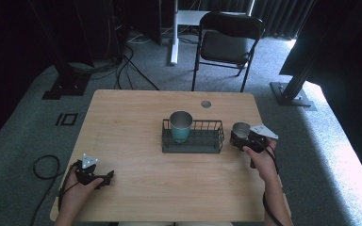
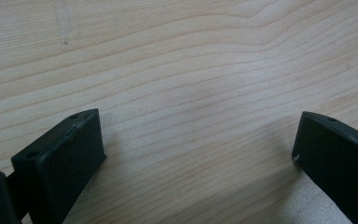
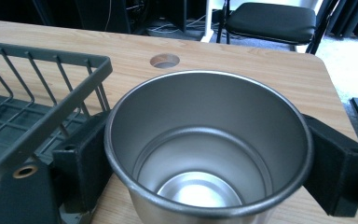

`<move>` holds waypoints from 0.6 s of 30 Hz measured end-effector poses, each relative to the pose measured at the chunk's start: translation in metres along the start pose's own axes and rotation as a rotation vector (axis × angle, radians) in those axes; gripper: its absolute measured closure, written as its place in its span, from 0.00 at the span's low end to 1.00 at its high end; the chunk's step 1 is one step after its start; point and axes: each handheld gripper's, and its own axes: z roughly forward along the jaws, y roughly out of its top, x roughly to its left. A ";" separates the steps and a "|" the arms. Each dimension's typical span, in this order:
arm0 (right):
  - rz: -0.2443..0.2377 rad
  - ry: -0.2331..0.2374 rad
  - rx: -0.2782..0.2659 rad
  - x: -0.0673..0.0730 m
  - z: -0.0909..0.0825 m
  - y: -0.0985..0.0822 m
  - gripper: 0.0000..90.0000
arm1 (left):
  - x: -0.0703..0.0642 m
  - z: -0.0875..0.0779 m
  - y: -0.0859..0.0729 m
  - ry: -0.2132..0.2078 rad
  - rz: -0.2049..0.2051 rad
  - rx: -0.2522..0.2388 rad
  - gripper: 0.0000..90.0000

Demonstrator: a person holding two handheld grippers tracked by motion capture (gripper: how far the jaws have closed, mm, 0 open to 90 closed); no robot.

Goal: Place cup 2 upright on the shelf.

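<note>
Grey carpet, a black folding chair [image 1: 227, 40] and dark stands are seen behind a pale wooden table [image 1: 136, 117] in the high view. On the table, ahead of and between the two grippers, a dark wire basket [image 1: 195, 139] is set, with a teal cup [image 1: 181, 126] standing upright in its left part. The right gripper [image 1: 239, 136] is held just to the right of the basket, and a steel cup [image 1: 241, 128] is carried upright between its jaws. The left gripper [image 1: 104, 179] is held low over the near left part of the table, well apart from the basket and both cups.

Bare wood grain is shown in the left gripper view, and the left gripper [image 2: 198, 149] is seen with its jaws spread wide, with nothing between them and the table [image 2: 177, 60] close beneath.

From the right gripper view, the steel cup [image 3: 209, 140] is seen from above, open and empty, with the right gripper [image 3: 205, 161] clamped on its wall from both sides. The wire basket [image 3: 42, 93] is found just to the left of the gripper, its rim close beside the left jaw; whether they touch cannot be told. A round hole [image 3: 164, 60] in the table [image 3: 270, 70] lies beyond the cup, and the chair [image 3: 272, 18] stands farther off.
</note>
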 end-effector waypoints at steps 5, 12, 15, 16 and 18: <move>-0.005 0.004 -0.016 -0.001 -0.006 0.008 0.15 | 0.000 0.000 0.000 0.000 0.000 0.000 0.03; -0.011 0.012 -0.040 0.000 -0.013 0.022 0.15 | 0.000 0.000 0.000 0.000 0.000 0.000 0.03; -0.006 0.024 -0.058 0.001 -0.017 0.031 0.15 | 0.000 0.000 0.000 0.000 0.000 0.000 0.03; -0.010 0.026 -0.063 0.002 -0.018 0.033 0.15 | 0.000 0.000 0.000 0.000 0.000 0.000 0.03; -0.020 0.033 -0.066 0.004 -0.019 0.038 0.15 | 0.000 0.000 0.000 0.000 0.000 0.000 0.03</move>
